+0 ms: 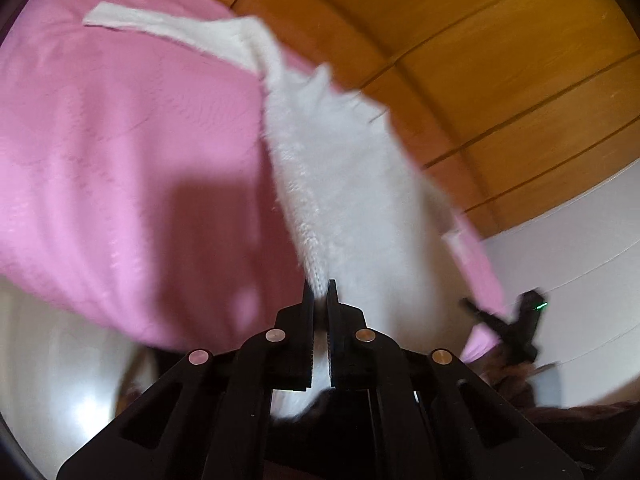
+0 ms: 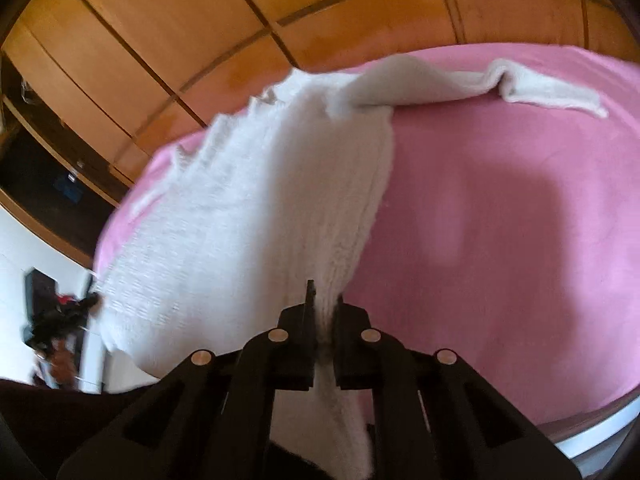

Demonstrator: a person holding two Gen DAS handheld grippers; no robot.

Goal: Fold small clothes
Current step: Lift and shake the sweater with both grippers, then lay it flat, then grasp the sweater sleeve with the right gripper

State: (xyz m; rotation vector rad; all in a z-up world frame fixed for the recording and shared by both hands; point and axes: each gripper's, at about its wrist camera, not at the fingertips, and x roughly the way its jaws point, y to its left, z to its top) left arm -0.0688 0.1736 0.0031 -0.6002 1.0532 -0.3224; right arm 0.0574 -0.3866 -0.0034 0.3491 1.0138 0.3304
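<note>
The white knitted garment (image 1: 344, 184) hangs stretched between both tools, its far end trailing onto the pink bed cover (image 1: 120, 140) ahead. The left gripper (image 1: 320, 296) is clamped on one near corner, the right gripper (image 2: 324, 300) on the other. Its long axis runs straight forward from each; both hands are equally near, so laying it flat looks like a joint move.

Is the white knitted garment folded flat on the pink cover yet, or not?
Not yet. The white knitted garment hangs stretched from both hand-held grippers, left and right; only its sleeve lies on the pink cover.
</note>
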